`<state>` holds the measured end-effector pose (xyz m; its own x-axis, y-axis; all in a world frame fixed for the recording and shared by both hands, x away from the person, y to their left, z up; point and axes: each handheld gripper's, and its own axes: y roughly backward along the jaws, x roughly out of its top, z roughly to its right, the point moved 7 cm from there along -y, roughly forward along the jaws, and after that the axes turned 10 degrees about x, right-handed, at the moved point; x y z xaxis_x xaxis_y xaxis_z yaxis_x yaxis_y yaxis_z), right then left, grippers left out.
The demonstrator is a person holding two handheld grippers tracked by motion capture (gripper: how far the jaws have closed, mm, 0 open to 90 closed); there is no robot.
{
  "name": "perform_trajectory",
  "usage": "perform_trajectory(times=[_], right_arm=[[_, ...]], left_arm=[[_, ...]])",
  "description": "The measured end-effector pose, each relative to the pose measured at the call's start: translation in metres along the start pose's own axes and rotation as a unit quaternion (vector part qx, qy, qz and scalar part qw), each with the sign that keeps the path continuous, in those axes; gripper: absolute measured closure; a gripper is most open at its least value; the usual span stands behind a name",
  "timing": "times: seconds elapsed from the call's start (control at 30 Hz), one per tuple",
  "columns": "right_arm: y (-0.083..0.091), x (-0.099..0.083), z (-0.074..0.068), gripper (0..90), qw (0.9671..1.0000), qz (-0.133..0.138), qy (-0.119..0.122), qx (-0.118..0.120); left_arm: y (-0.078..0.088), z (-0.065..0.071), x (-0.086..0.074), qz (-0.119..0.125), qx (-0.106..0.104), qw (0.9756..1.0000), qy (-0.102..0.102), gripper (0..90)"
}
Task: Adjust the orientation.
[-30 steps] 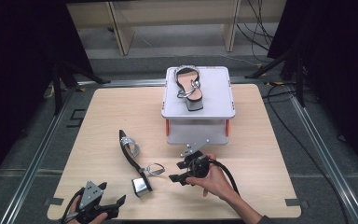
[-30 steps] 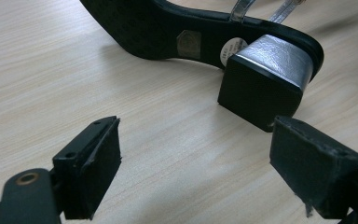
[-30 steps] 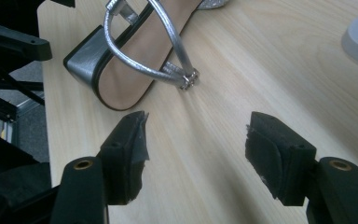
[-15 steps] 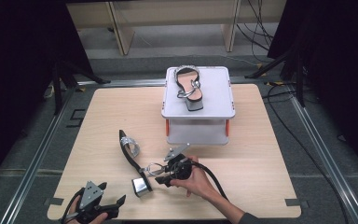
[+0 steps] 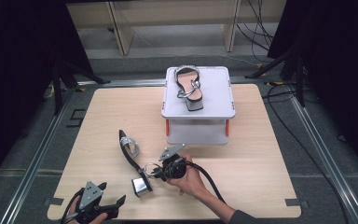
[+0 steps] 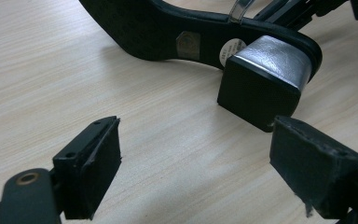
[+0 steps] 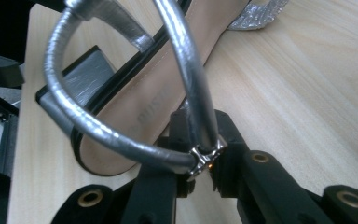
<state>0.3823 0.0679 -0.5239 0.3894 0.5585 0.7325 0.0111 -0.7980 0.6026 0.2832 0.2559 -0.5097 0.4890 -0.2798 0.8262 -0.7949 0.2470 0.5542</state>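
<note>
A black sandal (image 5: 127, 150) with silver straps and a silver block heel (image 5: 141, 185) lies on its side on the wooden table (image 5: 261, 154). My right gripper (image 5: 154, 171) is at its silver ankle strap (image 5: 148, 166), and in the right gripper view the jaws stand shut on that strap (image 7: 74, 112) near the buckle, with the tan insole (image 7: 149, 107) behind. My left gripper (image 5: 114, 193) rests open at the table's front left. Its view has the block heel (image 6: 265, 84) just beyond the open left gripper (image 6: 196, 158).
A matching sandal (image 5: 189, 86) stands upright on a white box-like stand (image 5: 216, 93) with red legs at the table's back middle. Metal rails run along both sides of the table, and cables trail on the floor at the right.
My right gripper has moved left across the table from beside the stand to the lying sandal's ankle strap and closed on it. The left gripper has stayed put.
</note>
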Motion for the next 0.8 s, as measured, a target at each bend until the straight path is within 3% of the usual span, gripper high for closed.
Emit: perform_trajectory(times=[0.03,0.07,0.13,0.23,0.3,0.33,0.43,0.47,0.53,0.57,0.7,0.8], right_arm=[[0.001,0.0,-0.002,81.2,1.0,-0.001,-0.004,0.0],[0.001,0.001,-0.001,81.3,0.9999,0.0,0.011,-0.004],[0.005,0.005,-0.004,81.5,0.9999,0.001,0.01,-0.003],[0.013,0.01,-0.003,81.6,0.9999,0.007,0.012,-0.007],[0.02,0.011,-0.003,82.0,0.9999,0.011,-0.003,-0.01],[0.024,0.014,0.0,82.0,0.9997,0.017,0.012,-0.012],[0.033,0.016,0.001,82.2,0.9995,0.024,0.01,-0.017],[0.036,0.015,0.0,82.4,0.9996,0.021,0.007,-0.015],[0.043,0.014,0.002,82.9,0.9993,0.017,0.016,-0.027],[0.046,0.013,0.002,82.9,0.9994,0.014,0.01,-0.029],[0.051,0.01,0.0,82.8,0.9995,0.011,0.012,-0.026],[0.057,0.007,-0.004,82.8,0.9991,0.003,0.033,-0.027]], left_arm=[[0.0,-0.002,-0.001,-0.004,0.002,0.9999,-0.015,16.0],[0.0,0.0,0.0,0.002,-0.001,1.0,0.002,16.0],[0.002,0.0,0.001,0.003,0.001,1.0,0.006,16.0],[0.002,0.0,0.001,0.006,0.0,1.0,0.005,16.0],[0.002,0.0,0.001,0.004,0.002,1.0,0.005,16.0],[0.002,0.0,0.001,0.007,0.0,1.0,0.005,16.0],[0.002,-0.001,0.0,0.001,0.003,1.0,0.002,16.0],[0.003,-0.002,0.0,-0.003,0.005,1.0,-0.007,16.0],[0.002,0.0,0.001,0.004,0.002,1.0,0.004,16.0],[0.002,0.0,0.001,0.005,0.002,1.0,0.004,16.0],[0.003,0.0,0.0,0.001,0.004,1.0,0.005,16.0],[0.002,0.0,0.001,0.004,0.002,1.0,0.004,16.0]])
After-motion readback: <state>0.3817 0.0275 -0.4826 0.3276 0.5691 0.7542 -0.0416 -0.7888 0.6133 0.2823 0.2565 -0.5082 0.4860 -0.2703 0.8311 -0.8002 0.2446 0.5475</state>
